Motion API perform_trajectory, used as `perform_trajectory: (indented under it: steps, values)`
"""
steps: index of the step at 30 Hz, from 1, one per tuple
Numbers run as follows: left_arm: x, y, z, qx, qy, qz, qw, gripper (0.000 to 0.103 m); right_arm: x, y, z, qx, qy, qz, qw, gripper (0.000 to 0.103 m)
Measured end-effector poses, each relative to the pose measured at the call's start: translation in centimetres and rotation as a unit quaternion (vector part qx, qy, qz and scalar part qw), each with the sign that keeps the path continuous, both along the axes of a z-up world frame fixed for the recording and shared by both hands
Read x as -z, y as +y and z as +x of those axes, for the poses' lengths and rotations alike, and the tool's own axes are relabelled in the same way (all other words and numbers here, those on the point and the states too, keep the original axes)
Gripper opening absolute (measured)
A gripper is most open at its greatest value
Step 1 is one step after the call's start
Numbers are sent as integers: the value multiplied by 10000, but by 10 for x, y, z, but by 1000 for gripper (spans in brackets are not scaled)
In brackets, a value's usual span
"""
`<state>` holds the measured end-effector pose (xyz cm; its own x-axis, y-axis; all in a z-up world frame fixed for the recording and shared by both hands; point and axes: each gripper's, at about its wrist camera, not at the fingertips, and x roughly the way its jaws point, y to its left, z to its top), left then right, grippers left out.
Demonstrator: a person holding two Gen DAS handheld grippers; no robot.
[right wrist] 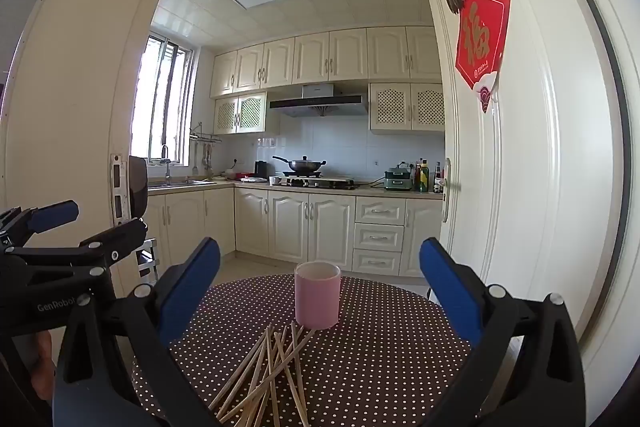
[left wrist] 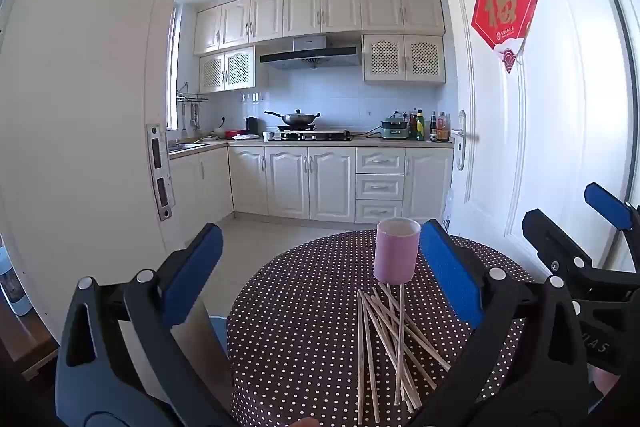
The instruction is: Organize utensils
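While both the left gripper point(left wrist: 320, 267) and right gripper point(right wrist: 320, 283) hover wide open and empty, loose wooden chopsticks point(left wrist: 386, 339) lie crisscrossed on the polka-dot worktop point(left wrist: 304, 307), touching the upright pink cup point(left wrist: 397, 251).

Pink cup point(left wrist: 397, 251); pale wooden chopsticks point(left wrist: 386, 339); brown white-dotted tablecloth point(left wrist: 304, 327); blue tool pads point(left wrist: 450, 267).

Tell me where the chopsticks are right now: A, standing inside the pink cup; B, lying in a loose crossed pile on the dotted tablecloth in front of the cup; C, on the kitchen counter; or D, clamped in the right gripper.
B: the chopsticks lie crossed on the dotted tablecloth on the near side of the upright pink cup, and the open right gripper holds nothing.
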<state>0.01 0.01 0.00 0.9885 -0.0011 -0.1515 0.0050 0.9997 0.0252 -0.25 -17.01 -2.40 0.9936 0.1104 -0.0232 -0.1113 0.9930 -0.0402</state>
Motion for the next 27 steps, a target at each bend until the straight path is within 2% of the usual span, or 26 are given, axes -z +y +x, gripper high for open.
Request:
perform_trajectory:
  steps: [10,16,17,27]
  values:
    - [1,-1,0,-15,18,45,10000,97,0,-1,3,3,33,22,10000,96]
    - [-1,-1,0,-15,12,42,10000,97,12,-3,0,6,-7,18,10000,96]
    - [-1,-2,0,-19,14,46,10000,97,3,-2,0,8,14,37,10000,96]
    - [-1,-1,-3,-18,14,29,10000,97,2,0,-1,19,46,48,10000,96]
